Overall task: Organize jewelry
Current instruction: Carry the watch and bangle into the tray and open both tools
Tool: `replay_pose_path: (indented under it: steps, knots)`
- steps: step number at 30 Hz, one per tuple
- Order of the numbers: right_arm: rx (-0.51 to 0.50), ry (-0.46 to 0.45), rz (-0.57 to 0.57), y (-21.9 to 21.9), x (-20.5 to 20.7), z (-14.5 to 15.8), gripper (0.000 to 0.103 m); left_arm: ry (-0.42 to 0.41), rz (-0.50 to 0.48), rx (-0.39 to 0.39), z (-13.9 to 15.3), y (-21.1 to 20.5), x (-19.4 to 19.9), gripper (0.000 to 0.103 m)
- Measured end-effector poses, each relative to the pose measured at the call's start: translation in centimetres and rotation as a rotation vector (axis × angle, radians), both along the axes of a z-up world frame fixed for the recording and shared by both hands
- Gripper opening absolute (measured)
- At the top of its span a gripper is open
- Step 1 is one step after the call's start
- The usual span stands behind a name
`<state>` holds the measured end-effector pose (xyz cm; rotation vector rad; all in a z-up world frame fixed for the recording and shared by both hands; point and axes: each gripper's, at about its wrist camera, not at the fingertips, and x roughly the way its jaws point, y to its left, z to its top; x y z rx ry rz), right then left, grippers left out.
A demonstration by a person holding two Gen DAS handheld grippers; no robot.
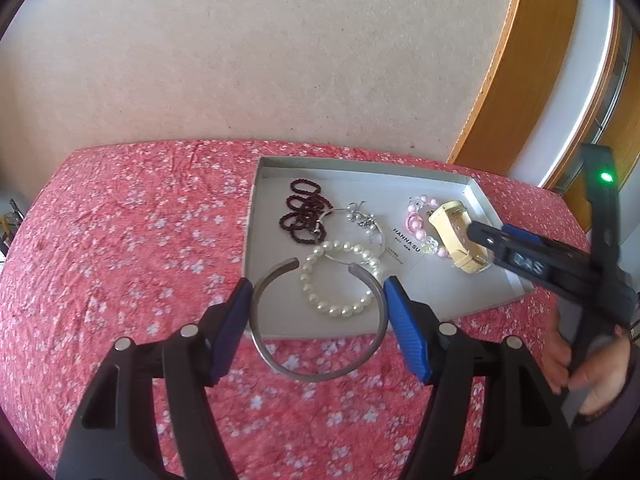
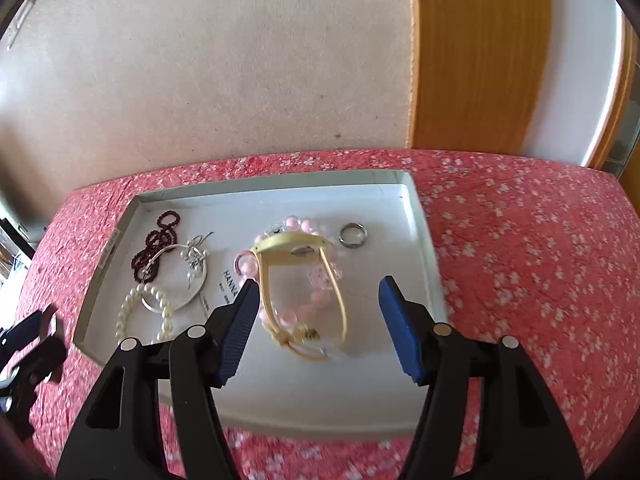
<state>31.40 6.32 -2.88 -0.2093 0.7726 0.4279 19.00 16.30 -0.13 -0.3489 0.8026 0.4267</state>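
Observation:
A shallow white tray [image 1: 440,296] lies on a pink flowered cloth. In it are a dark bead strand [image 1: 302,212], a pearl bracelet [image 1: 340,276], a thin hoop with earrings [image 1: 360,224], a pink bead bracelet [image 1: 418,224] and a cream watch [image 1: 460,240]. My left gripper [image 1: 318,304] is wide, its pads at both sides of a silver cuff bangle [image 1: 320,360] held over the tray's near edge. My right gripper [image 2: 316,312] is open above the cream watch [image 2: 296,248], which lies on the pink beads [image 2: 316,300]. A small metal ring [image 2: 353,235] lies by the tray's [image 2: 320,400] right wall.
A beige wall stands behind the table. A wooden door frame [image 1: 516,64] is at the right. The pink cloth [image 1: 120,240] spreads left of the tray and also right of it [image 2: 520,260]. A white card with print [image 1: 404,248] lies in the tray.

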Motion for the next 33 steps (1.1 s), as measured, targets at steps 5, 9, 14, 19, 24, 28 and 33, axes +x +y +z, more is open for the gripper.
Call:
replay_pose_path:
  steps: [5,9,14,19,24,28,33]
  knots:
    - [0.053,-0.048,-0.012,-2.2,-2.3,0.7,0.078,0.005,-0.020,0.007,-0.8,0.1,2.7,0.067]
    - [0.074,-0.098,-0.001,-3.0,-2.9,0.5,0.080,0.004,-0.028,-0.007,-1.3,0.5,5.2,0.067]
    - [0.072,-0.128,-0.003,-3.0,-2.5,0.3,0.081,0.021,-0.048,0.013,-2.3,0.8,7.9,0.067]
    - [0.092,-0.100,-0.013,-3.7,-1.8,-0.1,0.081,0.031,-0.038,0.024,-3.6,1.0,9.4,0.067]
    - [0.079,-0.114,-0.015,-3.9,-2.3,0.2,0.086,0.003,-0.042,0.042,-2.6,0.5,8.3,0.078]
    - [0.059,-0.137,0.001,-3.8,-3.4,1.4,0.095,-0.032,-0.018,0.053,-0.9,0.3,5.4,0.089]
    - [0.069,-0.080,-0.002,-3.6,-4.6,2.9,0.102,-0.023,0.023,0.036,0.0,-0.1,1.4,0.101]
